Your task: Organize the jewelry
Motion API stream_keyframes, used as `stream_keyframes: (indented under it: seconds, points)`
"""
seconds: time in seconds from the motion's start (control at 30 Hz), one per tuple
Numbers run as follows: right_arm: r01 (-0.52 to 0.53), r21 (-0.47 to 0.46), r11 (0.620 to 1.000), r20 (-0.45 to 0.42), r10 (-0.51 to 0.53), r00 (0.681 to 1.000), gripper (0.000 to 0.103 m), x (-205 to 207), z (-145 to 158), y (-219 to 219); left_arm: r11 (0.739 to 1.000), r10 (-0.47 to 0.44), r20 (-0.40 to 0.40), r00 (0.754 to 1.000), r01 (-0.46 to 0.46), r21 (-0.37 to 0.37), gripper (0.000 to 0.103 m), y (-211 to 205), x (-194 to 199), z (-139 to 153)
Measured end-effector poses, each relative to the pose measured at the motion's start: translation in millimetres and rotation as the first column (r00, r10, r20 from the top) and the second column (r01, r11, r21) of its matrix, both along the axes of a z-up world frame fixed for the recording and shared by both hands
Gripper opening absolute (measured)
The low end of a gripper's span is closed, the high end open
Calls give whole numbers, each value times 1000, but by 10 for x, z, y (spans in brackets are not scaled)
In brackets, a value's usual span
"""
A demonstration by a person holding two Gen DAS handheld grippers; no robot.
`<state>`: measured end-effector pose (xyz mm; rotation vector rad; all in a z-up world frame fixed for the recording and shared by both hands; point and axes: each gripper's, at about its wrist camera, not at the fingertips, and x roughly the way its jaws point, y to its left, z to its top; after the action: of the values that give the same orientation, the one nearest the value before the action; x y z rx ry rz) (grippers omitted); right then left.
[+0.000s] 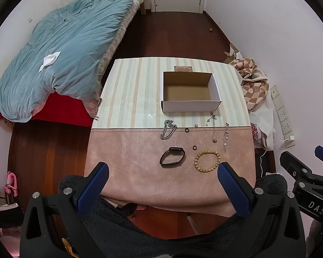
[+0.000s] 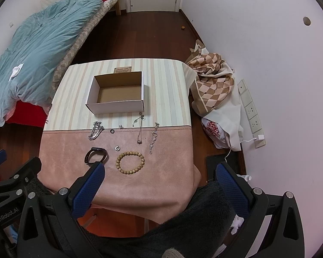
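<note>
The left gripper (image 1: 162, 172) hangs over the near edge of the table (image 1: 122, 90), its blue fingers (image 1: 97, 185) spread wide with nothing between them. The right gripper (image 2: 159, 172) is likewise released and holds nothing; its own view shows the other tool's black frame at the left edge with the partly cut lettering "nRobot.AI", while the left view shows "DAS" on the right tool's body.

Taking the cardboard box (image 2: 118, 105) as the landmark: nearest the grippers, well in front of the box on the pink cloth (image 2: 140, 172), lie a wooden bead bracelet (image 2: 130, 160) and, to its left, a black watch band (image 2: 96, 155). A small dark ring (image 2: 117, 148) sits between them, slightly closer to the box. Nearer still to the box are a heavy silver chain (image 2: 95, 131), another dark ring (image 2: 112, 131), a tiny metal piece (image 2: 121, 126), a thin necklace (image 2: 140, 129) and a sparkly bracelet (image 2: 154, 137) in a loose row. The thin necklace's far end almost reaches the box's front wall.

The box stands open and holds nothing, on the striped part of the tabletop. Just behind it lies a small brown label (image 2: 123, 69) whose print is too small to read.

Right of the box, beyond the table, a white bag (image 2: 213, 132) carries red lettering I cannot make out.
</note>
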<state>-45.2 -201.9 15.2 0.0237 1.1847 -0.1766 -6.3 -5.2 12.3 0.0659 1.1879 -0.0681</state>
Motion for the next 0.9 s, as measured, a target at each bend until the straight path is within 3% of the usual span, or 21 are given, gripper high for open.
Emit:
stream_keyframes:
  seconds: [0.9]
  points:
    - [-5, 0, 1000, 4, 5, 1000, 103, -15, 13, -12, 1000, 3, 0, 1000, -3, -14, 103, -12, -17, 38]
